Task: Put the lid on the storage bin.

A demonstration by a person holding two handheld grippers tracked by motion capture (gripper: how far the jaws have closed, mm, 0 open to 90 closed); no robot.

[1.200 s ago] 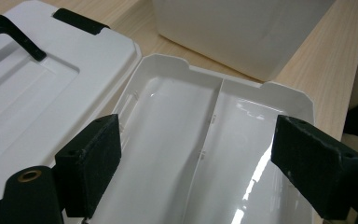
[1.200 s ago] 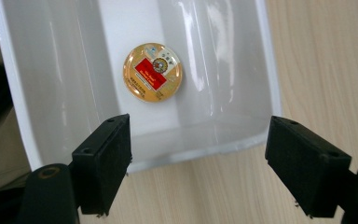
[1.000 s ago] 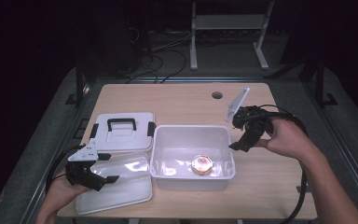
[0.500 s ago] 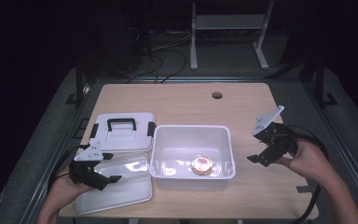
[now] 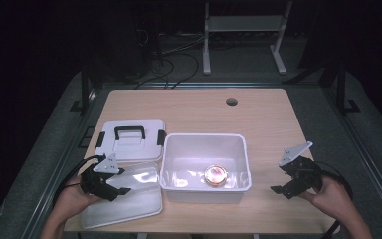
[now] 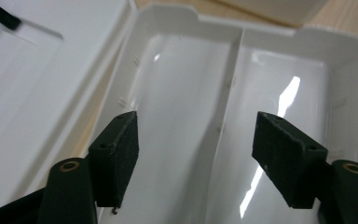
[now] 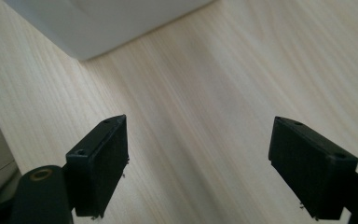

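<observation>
One small round thing point(image 5: 215, 175) lies in the white bin point(image 5: 205, 141) at the table's point(image 5: 258, 119) front middle. Left of the bin lie a divided tray point(image 5: 139, 199) and a lid point(image 5: 129, 149) with a black handle. The left gripper point(image 5: 117, 185) hangs over the tray, jaws wide and empty. The right gripper point(image 5: 284, 180) is right of the bin over bare wood, jaws also wide, holding nothing.

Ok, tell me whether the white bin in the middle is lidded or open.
Open. The white bin has no lid on; its inside shows, with a small round object on the bottom.
</observation>
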